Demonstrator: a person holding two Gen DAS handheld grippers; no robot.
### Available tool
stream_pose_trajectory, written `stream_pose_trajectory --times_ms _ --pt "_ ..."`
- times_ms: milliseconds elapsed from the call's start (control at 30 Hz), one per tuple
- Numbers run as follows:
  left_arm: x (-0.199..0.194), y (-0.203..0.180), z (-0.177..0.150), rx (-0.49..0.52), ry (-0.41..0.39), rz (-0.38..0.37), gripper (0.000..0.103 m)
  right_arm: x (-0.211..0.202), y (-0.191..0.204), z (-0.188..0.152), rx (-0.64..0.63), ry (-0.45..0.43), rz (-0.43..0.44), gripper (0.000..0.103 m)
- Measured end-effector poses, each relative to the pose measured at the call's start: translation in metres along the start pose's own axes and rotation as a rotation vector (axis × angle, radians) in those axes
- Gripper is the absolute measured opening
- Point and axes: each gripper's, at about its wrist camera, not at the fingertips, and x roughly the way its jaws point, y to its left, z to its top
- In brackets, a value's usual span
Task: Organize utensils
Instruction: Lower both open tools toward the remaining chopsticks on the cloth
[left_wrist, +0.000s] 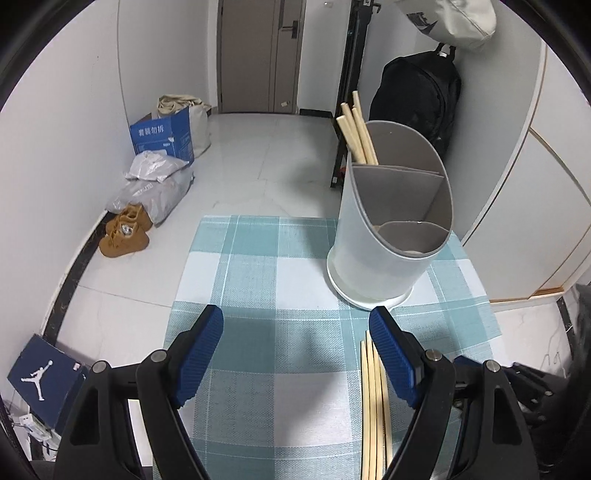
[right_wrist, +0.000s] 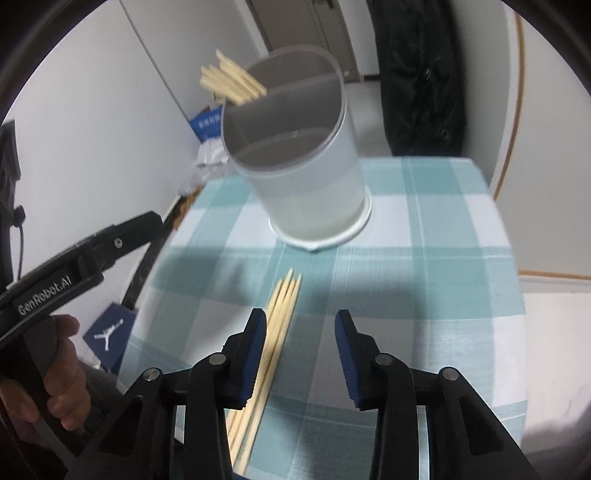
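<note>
A white utensil holder (left_wrist: 388, 236) with grey dividers stands on the checked teal cloth (left_wrist: 266, 266). Several wooden chopsticks (left_wrist: 356, 129) stand in its back compartment. It also shows in the right wrist view (right_wrist: 303, 166) with the same chopsticks (right_wrist: 232, 81). More loose chopsticks (left_wrist: 373, 402) lie on the cloth under my left gripper's right finger. My left gripper (left_wrist: 297, 325) is open and empty above the cloth. My right gripper (right_wrist: 301, 328) is open and empty, with the loose chopsticks (right_wrist: 277, 332) beside its left finger.
The cloth covers a small table whose edges drop off to a tiled floor. On the floor at the left are boots (left_wrist: 125, 230), bags (left_wrist: 155, 184) and boxes (left_wrist: 162, 138). A black backpack (left_wrist: 417, 99) hangs behind the holder. The left gripper's body (right_wrist: 74, 269) shows in the right wrist view.
</note>
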Motion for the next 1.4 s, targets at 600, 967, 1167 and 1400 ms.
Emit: stream_pose_trajectory --times_ms 600,967,1167,1400 --pt "0.010 0.038 0.006 -0.117 0.076 -0.003 0.078 0.067 0.023 0.002 -0.126 0.196 -0.073 0.013" --pt "0.014 0.047 0.004 -0.153 0.113 0.014 0.078 0.073 0.030 0.008 -0.169 0.227 -0.170 0.007" --pt "0.018 0.057 0.006 -0.181 0.130 0.027 0.078 0.082 0.031 0.021 -0.164 0.217 -0.190 0.007" --pt "0.022 0.057 0.004 -0.153 0.141 0.050 0.078 0.089 0.029 0.032 -0.149 0.182 -0.171 0.007"
